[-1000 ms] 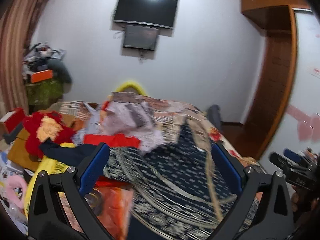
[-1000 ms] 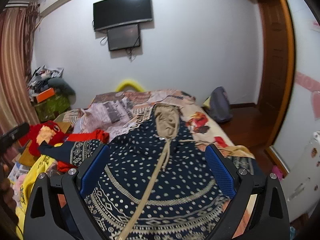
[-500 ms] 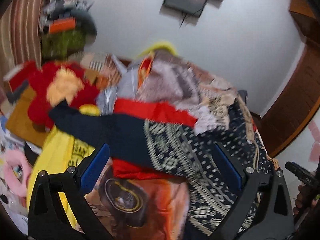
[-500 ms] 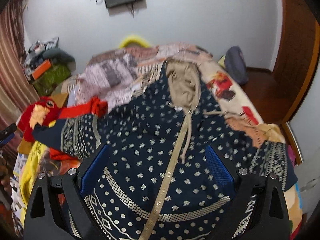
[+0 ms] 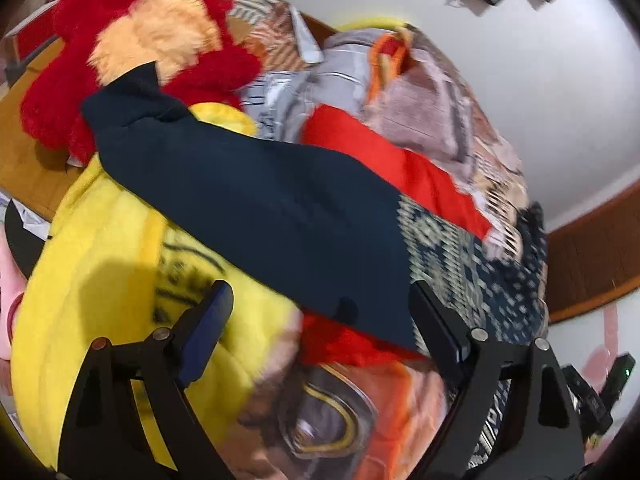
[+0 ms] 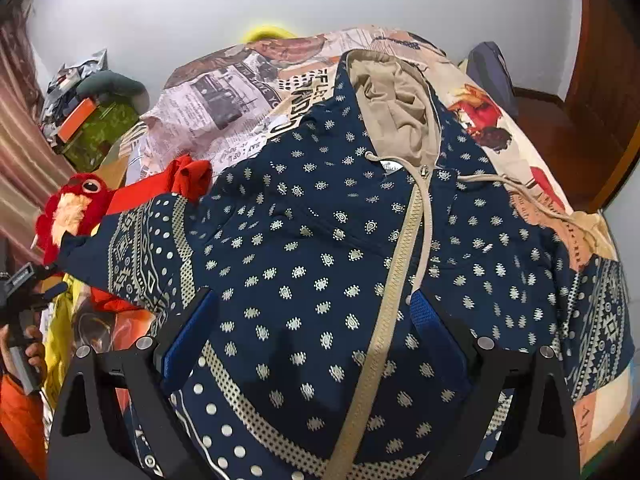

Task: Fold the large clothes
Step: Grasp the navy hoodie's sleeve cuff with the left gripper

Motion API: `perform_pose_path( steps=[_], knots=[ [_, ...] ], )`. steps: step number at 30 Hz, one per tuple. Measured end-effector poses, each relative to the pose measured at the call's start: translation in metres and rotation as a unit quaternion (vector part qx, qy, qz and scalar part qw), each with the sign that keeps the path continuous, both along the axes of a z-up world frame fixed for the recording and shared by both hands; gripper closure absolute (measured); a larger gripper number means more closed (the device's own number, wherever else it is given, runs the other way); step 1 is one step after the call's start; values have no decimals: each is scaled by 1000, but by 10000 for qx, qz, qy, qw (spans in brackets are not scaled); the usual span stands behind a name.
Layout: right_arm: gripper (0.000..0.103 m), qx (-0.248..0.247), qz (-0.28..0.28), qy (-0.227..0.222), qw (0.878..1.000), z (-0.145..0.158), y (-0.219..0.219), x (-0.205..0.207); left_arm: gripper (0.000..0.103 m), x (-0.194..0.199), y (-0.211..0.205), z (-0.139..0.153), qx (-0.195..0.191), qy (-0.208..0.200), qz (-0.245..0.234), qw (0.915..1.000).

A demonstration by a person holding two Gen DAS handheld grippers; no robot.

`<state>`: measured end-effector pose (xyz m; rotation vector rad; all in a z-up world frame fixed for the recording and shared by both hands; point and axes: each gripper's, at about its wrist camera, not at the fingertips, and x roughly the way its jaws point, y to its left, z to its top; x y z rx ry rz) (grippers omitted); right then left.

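A navy hoodie (image 6: 304, 240) with pale dots, a beige hood (image 6: 396, 108) and a beige zip band lies spread face up on the bed. My right gripper (image 6: 312, 316) hangs open just above its lower front, and nothing sits between the fingers. The hoodie's left sleeve (image 5: 248, 200), plain navy toward the cuff, stretches across a yellow plush and a red cloth. Over the sleeve's lower edge my left gripper (image 5: 324, 316) points steeply down. Its jaws are closing, with the sleeve edge between them, and the pads do not press on it.
A red and orange plush toy (image 5: 152, 40) lies by the sleeve cuff. Under the sleeve are a yellow plush (image 5: 120, 280) and a red garment (image 5: 380, 160). A newspaper-print sheet (image 6: 224, 108) covers the bed. A backpack (image 6: 492, 72) leans at the far right, by a wooden door (image 6: 600, 80).
Both grippers have dropped and tipped down toward the bed. The left one swung left onto the sleeve, and its jaws have narrowed a little. The right one came closer to the hoodie front.
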<state>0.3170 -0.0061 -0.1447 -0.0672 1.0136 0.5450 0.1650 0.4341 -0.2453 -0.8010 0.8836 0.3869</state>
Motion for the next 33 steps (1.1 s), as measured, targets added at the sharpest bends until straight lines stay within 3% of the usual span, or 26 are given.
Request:
perform_pose_path(
  steps=[5, 7, 11, 13, 15, 17, 25, 33],
  knots=[
    [8, -70, -71, -18, 9999, -6, 3, 6, 22, 9, 29, -21, -163, 92, 250, 9995],
    [8, -120, -86, -31, 9999, -8, 4, 8, 29, 13, 36, -22, 148, 175, 362, 9991],
    [8, -180, -105, 43, 9998, -13, 4, 11, 52, 25, 44, -24, 835, 508, 530, 9938],
    [8, -249, -130, 24, 9996, -15, 4, 12, 66, 29, 48, -25, 954, 598, 563, 9920],
    [8, -316, -135, -22, 9994, -15, 3, 11, 87, 34, 49, -23, 1100, 711, 588, 9896],
    [8, -335, -142, -62, 9993, -13, 2, 10, 96, 39, 47, -16, 1199, 663, 509, 9893],
    [8, -460, -87, -564, 9973, 9, -3, -3, 99, 60, -11, 65, 2045, -50, -95, 9788],
    [8, -428, 15, -1059, 9935, 35, -11, -15, 100, 88, -99, 154, 2260, -1068, -848, 9645]
  ],
)
